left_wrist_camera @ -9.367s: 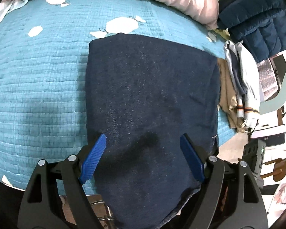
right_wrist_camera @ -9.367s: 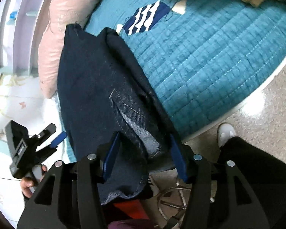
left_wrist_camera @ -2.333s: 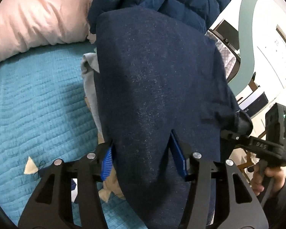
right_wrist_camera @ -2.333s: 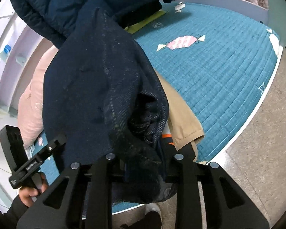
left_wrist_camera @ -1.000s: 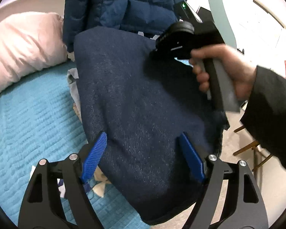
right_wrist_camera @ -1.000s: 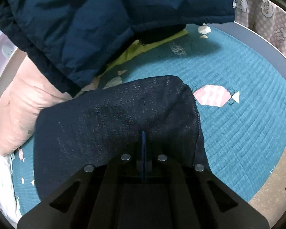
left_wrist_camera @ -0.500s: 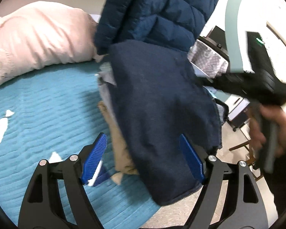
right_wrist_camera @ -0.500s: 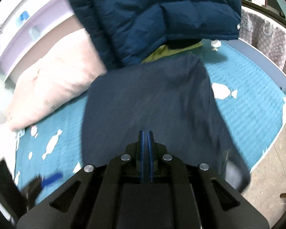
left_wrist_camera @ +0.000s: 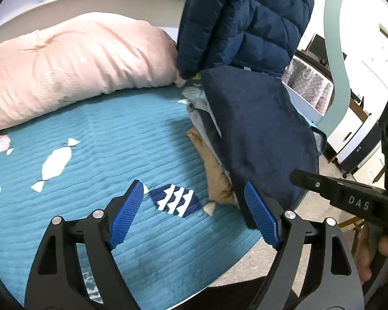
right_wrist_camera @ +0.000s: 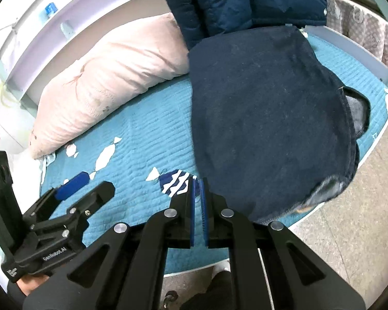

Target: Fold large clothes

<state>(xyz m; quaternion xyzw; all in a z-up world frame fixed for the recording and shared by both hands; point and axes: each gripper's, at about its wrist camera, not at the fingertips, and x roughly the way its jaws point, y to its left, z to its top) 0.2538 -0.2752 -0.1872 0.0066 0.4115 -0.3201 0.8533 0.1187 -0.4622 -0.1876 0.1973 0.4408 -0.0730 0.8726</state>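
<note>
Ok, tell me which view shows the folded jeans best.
The right wrist view: the folded jeans fill it, whole top face and hem visible. The left wrist view shows them edge-on atop the pile of clothes, partly cut off.

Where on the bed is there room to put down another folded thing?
The teal quilt is bare between the pink pillow and the clothes pile, topped by the folded dark denim garment. It's crowded by the pile and the hanging navy puffer jacket.
</note>
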